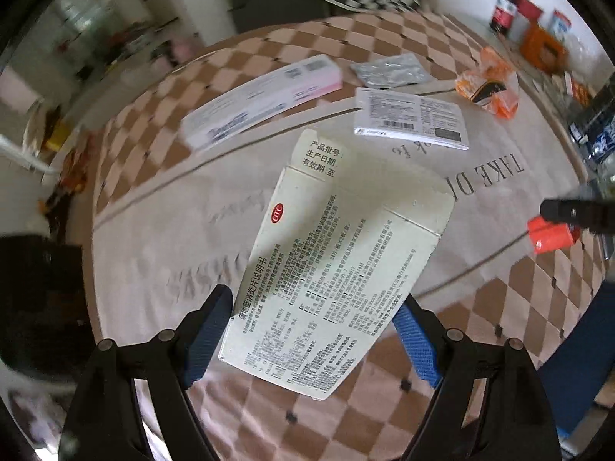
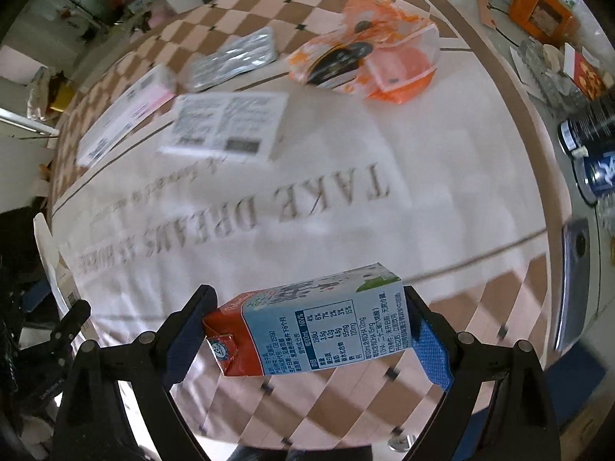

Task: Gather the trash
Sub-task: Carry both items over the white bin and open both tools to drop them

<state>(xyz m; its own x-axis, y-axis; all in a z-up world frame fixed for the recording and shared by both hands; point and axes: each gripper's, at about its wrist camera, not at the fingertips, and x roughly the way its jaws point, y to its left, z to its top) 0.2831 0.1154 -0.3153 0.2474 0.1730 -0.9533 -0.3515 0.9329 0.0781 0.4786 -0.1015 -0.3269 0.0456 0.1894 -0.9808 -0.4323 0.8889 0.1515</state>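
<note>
My left gripper point(image 1: 313, 320) is shut on a flattened white medicine box point(image 1: 334, 261) with black print and a red OTC mark, held above the table. My right gripper point(image 2: 309, 317) is shut on a small milk carton point(image 2: 307, 330), blue and white with a red end, held sideways above the table's near edge. The carton's red end also shows at the right of the left wrist view point(image 1: 551, 234). On the table lie a long white and pink box point(image 1: 261, 100), a white printed box point(image 1: 413, 117), a silver blister pack point(image 1: 390, 71) and an orange wrapper point(image 1: 488, 84).
The round table point(image 2: 346, 199) has a checkered cloth with "TAKE DREAMS" lettering. At its far right stand a dark bottle point(image 1: 505, 5), an orange box point(image 2: 540, 11) and blue cans point(image 2: 594, 153). A dark chair point(image 1: 276, 7) stands behind the table.
</note>
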